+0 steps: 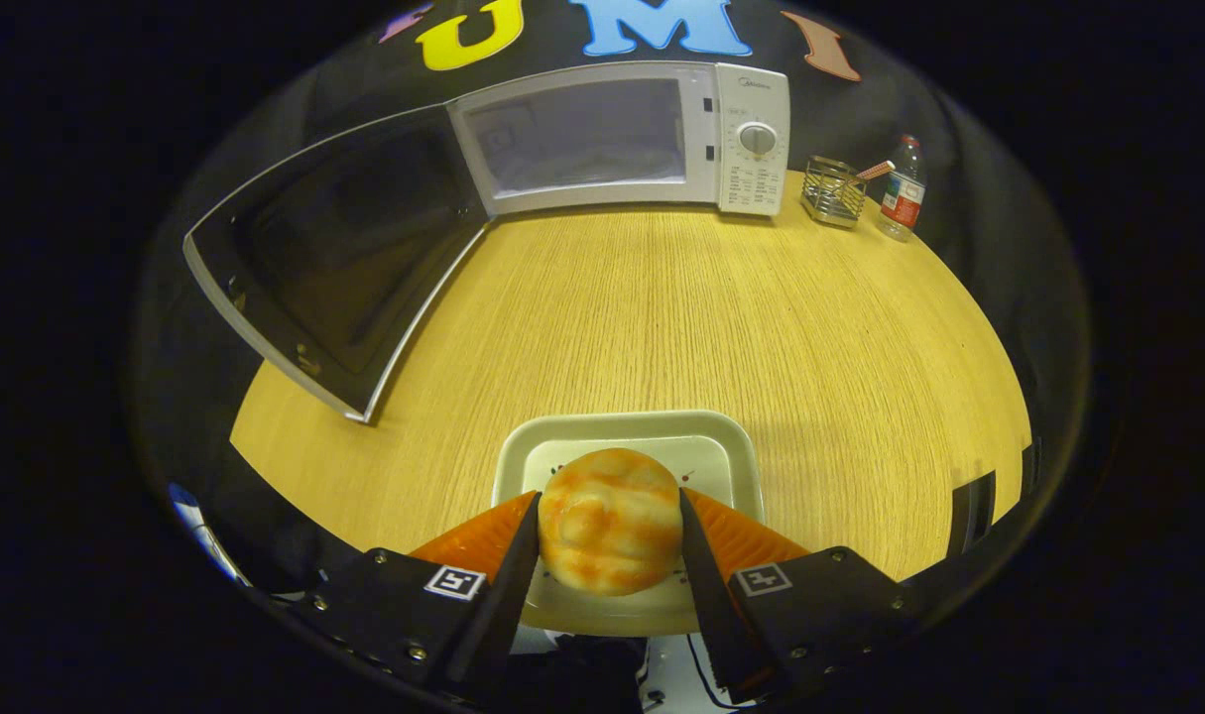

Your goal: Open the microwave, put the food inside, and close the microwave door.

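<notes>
**Bun in the jaws, microwave door open**

Gripper (pixel 610 521) — both fingers (pixel 511 585) press against the sides of a round, pale bun mottled with orange-brown patches (pixel 610 521); the jaws are clenched on it, one finger on each flank.

Bun — sits between the fingers, over a cream-coloured square plate with rounded corners and a raised rim (pixel 627 426). Whether it rests on the plate or is lifted just clear cannot be told.

Plate — lies on the near part of a light wood-grain table (pixel 721 307), directly under and just ahead of the fingers.

White microwave oven with a round dial on its control panel (pixel 756 139) — stands at the far edge of the table, well beyond the plate. Its dark-glass door (pixel 334 258) hangs swung wide to the left, the pale cavity (pixel 582 134) exposed.

Small wire-mesh basket (pixel 833 190) — just right of the microwave, a pinkish stick leaning in it.

Clear plastic bottle with a red label (pixel 903 188) — beside the basket, upright.
</notes>
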{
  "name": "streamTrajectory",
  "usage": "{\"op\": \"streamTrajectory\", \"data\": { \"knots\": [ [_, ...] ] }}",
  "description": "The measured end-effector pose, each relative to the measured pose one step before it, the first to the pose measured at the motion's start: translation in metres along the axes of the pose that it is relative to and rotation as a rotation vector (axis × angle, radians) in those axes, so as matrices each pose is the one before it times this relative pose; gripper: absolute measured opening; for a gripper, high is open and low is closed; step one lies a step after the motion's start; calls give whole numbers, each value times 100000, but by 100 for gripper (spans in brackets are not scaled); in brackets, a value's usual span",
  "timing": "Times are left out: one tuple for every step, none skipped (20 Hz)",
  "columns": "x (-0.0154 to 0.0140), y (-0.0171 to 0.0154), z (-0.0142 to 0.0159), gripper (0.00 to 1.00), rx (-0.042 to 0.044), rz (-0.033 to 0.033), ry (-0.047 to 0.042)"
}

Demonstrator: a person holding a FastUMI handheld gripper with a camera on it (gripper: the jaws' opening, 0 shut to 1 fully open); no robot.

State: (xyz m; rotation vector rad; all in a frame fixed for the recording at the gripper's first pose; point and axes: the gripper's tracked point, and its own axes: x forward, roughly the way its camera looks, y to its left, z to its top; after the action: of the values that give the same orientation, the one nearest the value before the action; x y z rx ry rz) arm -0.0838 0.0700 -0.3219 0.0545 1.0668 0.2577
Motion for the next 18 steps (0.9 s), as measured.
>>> {"op": "streamTrajectory", "data": {
  "knots": [
    [-214, 170, 853, 76, 1638, 1190, -1385],
    [-207, 296, 988, 76, 1628, 1372, -2021],
    [-101, 266, 801, 76, 728, 1214, -1345],
    [38, 225, 976, 76, 882, 994, -1765],
    [101, 224, 952, 76, 890, 990, -1344],
    [246, 426, 1024, 76, 1475, 1647, -1926],
    [174, 554, 1059, 76, 1456, 2036, -2233],
    [310, 536, 1116, 76, 1369, 1894, -2117],
    [452, 430, 1018, 76, 1130, 1387, -1647],
    [136, 365, 877, 76, 711, 928, -1834],
    [596, 382, 1014, 76, 549, 1006, -1675],
    [577, 349, 1005, 76, 722, 1208, -1748],
    [625, 248, 1008, 76, 660, 849, -1890],
    [549, 125, 1040, 76, 680, 507, -2041],
    [686, 289, 1070, 76, 951, 1078, -1764],
    [753, 367, 904, 76, 1288, 1482, -1898],
    [585, 266, 901, 76, 691, 1092, -1624],
    [734, 183, 921, 76, 470, 1076, -2043]
  ]
}}
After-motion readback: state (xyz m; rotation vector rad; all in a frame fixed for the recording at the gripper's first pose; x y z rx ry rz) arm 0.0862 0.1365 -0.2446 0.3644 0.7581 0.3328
